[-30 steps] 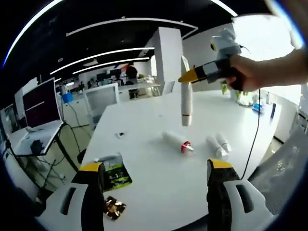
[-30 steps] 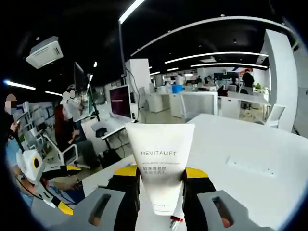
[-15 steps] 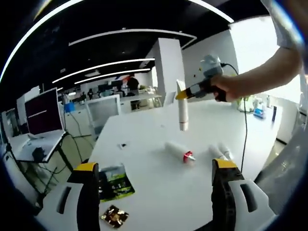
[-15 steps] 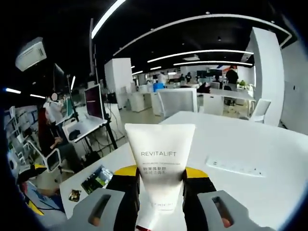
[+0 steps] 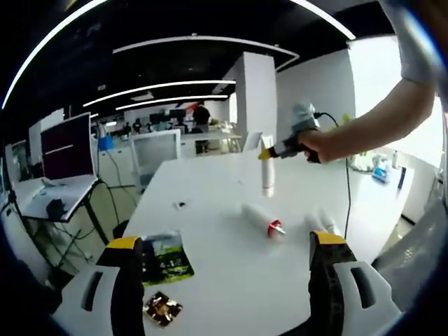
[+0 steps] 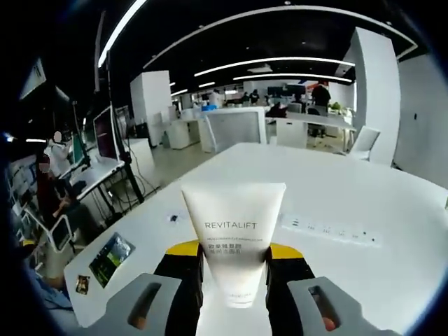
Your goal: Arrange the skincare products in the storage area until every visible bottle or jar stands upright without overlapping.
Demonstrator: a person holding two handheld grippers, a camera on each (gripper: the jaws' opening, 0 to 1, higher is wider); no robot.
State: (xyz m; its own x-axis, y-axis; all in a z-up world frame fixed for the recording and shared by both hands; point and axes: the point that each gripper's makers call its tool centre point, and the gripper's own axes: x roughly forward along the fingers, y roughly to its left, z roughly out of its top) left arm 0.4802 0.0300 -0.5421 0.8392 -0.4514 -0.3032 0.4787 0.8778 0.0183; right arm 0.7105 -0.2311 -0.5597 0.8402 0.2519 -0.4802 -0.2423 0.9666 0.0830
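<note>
My right gripper [image 6: 234, 269] is shut on a white REVITALIFT tube [image 6: 234, 236], crimped end up. In the left gripper view the same tube [image 5: 268, 175] hangs cap down over the white table [image 5: 210, 280], held by the right gripper [image 5: 269, 153] in a person's hand. A white tube with a red cap [image 5: 260, 218] lies on its side on the table. Two more white tubes [image 5: 320, 225] lie side by side to its right. My left gripper [image 5: 224, 245] stands open near the table's front edge, its jaws wide apart and nothing between them.
A green leaflet [image 5: 165, 257] and a small shiny wrapper [image 5: 161, 308] lie at the table's front left. A white power strip [image 6: 329, 229] lies on the table [image 6: 392, 224] in the right gripper view. Desks, monitors and chairs stand beyond.
The right gripper has carried the tube lower, closer to the table and farther from my left gripper. Its view now looks down across the tabletop. The lying tubes have not moved.
</note>
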